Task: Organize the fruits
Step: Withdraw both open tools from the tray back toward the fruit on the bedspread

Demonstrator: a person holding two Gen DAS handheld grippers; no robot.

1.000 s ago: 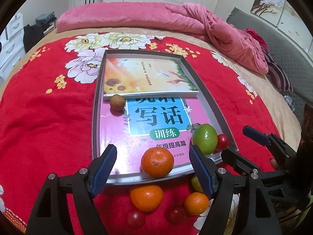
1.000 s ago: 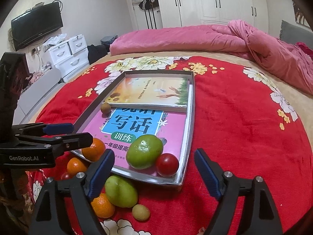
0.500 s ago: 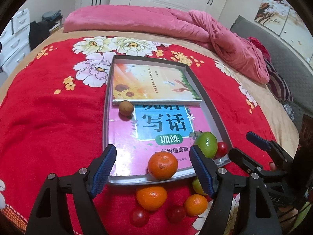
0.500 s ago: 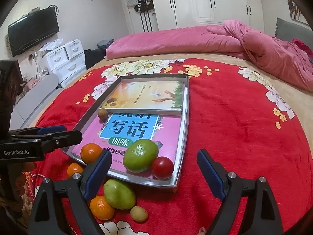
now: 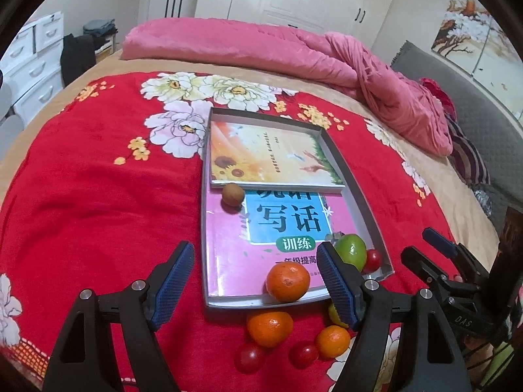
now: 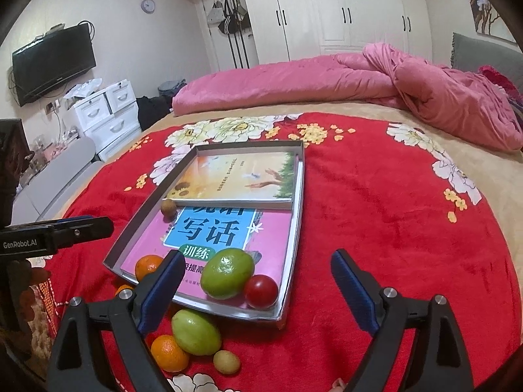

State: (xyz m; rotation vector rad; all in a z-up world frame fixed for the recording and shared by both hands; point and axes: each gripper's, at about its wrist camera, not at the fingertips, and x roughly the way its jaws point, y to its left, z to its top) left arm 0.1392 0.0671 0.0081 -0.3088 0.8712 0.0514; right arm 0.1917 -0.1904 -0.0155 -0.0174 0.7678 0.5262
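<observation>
The right hand-held gripper is opening, empty, behind the lime and tomato now in the tray; the left hand-held gripper has pulled back, released, empty; more fruit waits on the bed below them
</observation>
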